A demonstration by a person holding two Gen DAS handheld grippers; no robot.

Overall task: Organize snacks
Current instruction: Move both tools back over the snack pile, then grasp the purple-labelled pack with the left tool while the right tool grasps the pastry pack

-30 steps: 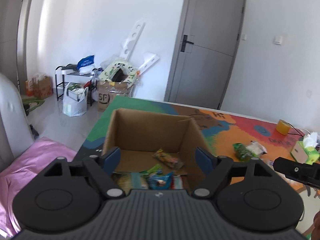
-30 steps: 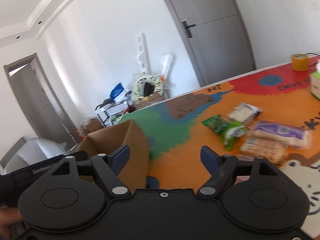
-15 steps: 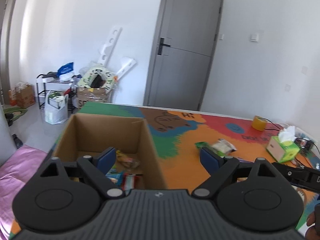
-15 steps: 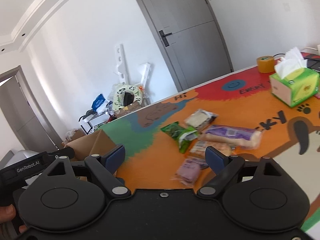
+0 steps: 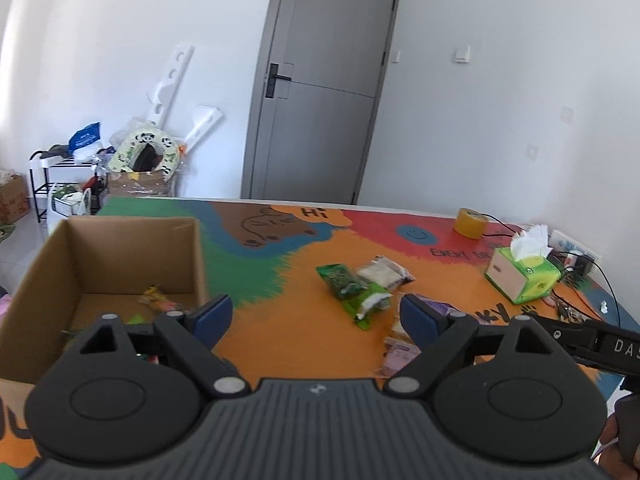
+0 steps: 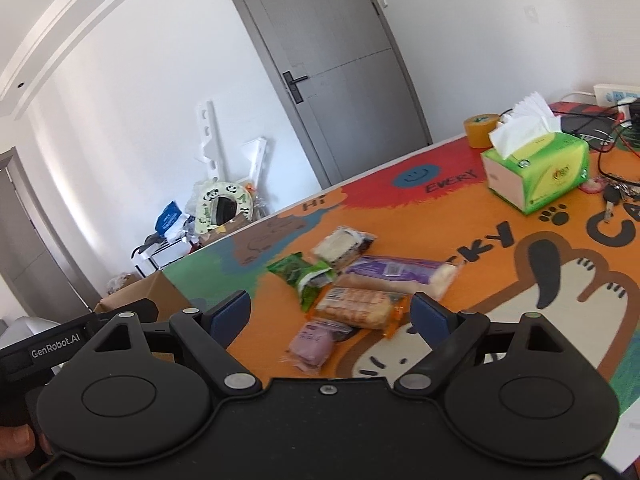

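An open cardboard box (image 5: pixel 120 256) stands at the table's left and holds a few snack packets (image 5: pixel 158 300). Loose snacks lie in the middle of the table: a green packet (image 6: pixel 304 276), a white-filled clear packet (image 6: pixel 340 244), a long purple-labelled pack (image 6: pixel 396 274), an orange biscuit pack (image 6: pixel 356 306) and a small purple packet (image 6: pixel 314 344). My left gripper (image 5: pixel 316 316) is open and empty, above the table right of the box. My right gripper (image 6: pixel 330 314) is open and empty, just above the biscuit pack.
A green tissue box (image 6: pixel 536 172) and a roll of yellow tape (image 6: pixel 478 130) stand at the far right, with cables and keys (image 6: pixel 612 196) beside them. Beyond the table's far edge are a grey door (image 5: pixel 320 100) and floor clutter (image 5: pixel 140 160).
Both grippers have swung right, away from the box and toward the loose snacks. The right gripper has come closer to the snack pile. Both stay open and empty.
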